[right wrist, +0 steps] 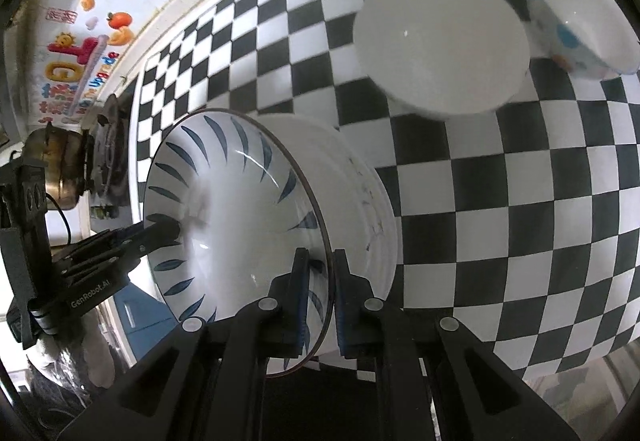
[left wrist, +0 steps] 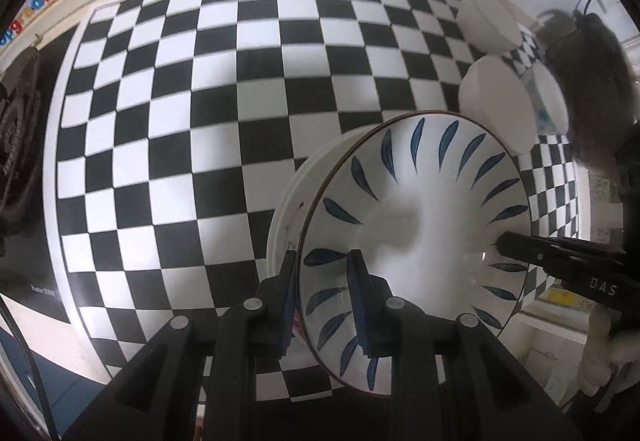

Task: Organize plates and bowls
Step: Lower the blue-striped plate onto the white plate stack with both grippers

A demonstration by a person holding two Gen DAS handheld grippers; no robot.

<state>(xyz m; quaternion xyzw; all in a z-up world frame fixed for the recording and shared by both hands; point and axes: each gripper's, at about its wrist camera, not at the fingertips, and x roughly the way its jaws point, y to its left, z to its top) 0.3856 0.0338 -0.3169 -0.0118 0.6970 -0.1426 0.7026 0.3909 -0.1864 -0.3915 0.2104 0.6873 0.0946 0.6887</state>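
A black-and-white checkered cloth (left wrist: 200, 101) covers the counter, a brass kettle (right wrist: 60, 169) beyond its edge.

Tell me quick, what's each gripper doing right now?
Left gripper: closed on the rim of the leaf-patterned bowl.
Right gripper: closed on the opposite rim of the same bowl.

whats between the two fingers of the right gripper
The rim of the blue-leaf bowl; the right gripper pinches it, seen in the right wrist view.
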